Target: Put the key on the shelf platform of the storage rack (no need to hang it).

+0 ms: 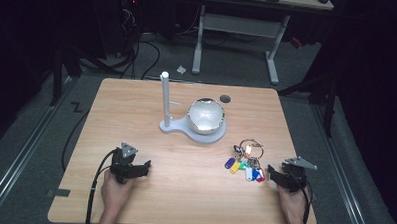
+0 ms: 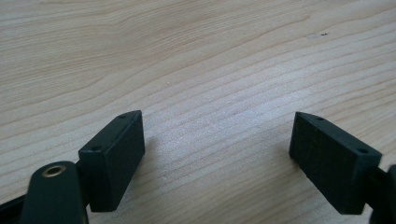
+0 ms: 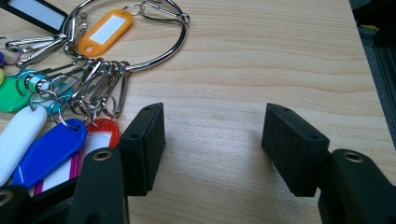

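A large metal key ring (image 1: 250,144) (image 3: 140,37) carrying several coloured plastic key tags (image 1: 244,168) (image 3: 46,149) lies on the wooden table (image 1: 183,191) at the right. My right gripper (image 1: 270,170) (image 3: 212,140) rests just right of the tags, open, with only bare wood between its jaws. A white stand with an upright post (image 1: 164,98) and a shiny dome-shaped bowl (image 1: 205,115) sits at the table's middle back. My left gripper (image 1: 147,165) (image 2: 217,149) lies at the front left, open over bare wood, far from the ring.
A small round hole (image 1: 225,98) marks the table behind the bowl. Black cables trail from both grippers off the front edge. Beyond the table stand a white desk frame (image 1: 237,28) and floor cables (image 1: 143,50).
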The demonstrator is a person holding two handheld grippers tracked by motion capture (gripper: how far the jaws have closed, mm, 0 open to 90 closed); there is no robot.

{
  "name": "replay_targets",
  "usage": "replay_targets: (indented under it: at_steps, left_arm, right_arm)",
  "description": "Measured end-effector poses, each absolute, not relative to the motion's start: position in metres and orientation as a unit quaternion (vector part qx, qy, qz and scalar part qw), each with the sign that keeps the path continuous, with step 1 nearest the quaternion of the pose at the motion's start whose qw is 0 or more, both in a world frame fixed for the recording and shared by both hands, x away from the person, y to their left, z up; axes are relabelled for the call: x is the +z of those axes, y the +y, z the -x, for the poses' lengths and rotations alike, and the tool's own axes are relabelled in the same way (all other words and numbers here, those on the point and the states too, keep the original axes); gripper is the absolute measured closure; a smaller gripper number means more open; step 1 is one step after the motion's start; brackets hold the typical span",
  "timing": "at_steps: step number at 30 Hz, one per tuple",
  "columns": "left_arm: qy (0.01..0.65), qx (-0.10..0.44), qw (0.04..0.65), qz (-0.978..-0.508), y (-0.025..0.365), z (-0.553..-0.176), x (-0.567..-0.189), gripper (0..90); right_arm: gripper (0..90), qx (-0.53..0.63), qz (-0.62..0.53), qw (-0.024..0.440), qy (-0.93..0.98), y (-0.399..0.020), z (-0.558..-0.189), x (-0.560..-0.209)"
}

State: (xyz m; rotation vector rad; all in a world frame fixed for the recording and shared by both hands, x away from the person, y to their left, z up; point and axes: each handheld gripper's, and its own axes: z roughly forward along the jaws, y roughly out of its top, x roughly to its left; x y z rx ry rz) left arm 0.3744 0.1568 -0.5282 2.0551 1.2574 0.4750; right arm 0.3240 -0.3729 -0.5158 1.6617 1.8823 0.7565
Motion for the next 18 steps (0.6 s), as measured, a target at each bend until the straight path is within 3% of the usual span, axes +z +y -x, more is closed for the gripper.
replay_targets:
  at_steps: [18]
  left_arm:
    - [0.482,0.182,0.336,-0.788,0.1568,-0.3744,-0.5282,18.6]
  right_arm:
    - [40.5,0.286,-0.623,0.227,0.691,-0.3713,-0.3232,-0.5096]
